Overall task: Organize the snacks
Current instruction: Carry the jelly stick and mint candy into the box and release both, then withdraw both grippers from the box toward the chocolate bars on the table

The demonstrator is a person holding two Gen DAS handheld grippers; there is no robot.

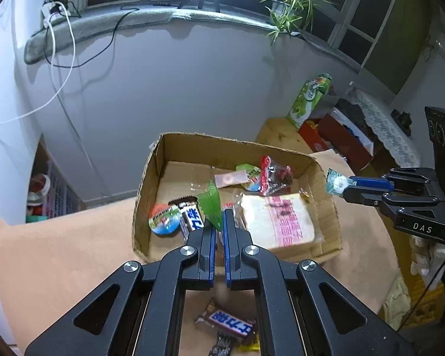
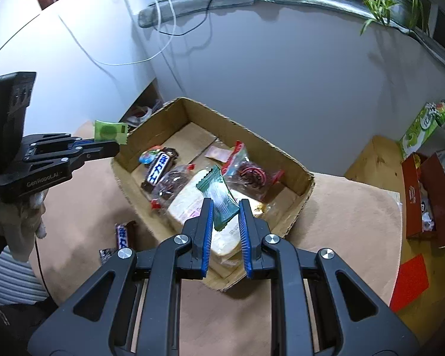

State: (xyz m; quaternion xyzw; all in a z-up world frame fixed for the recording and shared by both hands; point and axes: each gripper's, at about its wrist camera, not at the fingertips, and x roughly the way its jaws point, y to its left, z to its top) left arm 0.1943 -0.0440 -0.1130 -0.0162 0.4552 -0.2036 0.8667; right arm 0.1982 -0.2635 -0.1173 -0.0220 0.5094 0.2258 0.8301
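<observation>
L tongs clenched on green packet, held above near edge of cardboard box. R tongs gripped teal packet over bread bag inside box. Box sat on worktop; already held bread, candy bar, red-sealed bags. One candy bar lay on worktop outside box.

Box: we see the open brown cardboard box on the tan cloth-covered table.
In it: the wrapped white bread slice, right of the blue-and-white chocolate bar.
Outside: a second blue-and-white chocolate bar lies before the box.
</observation>
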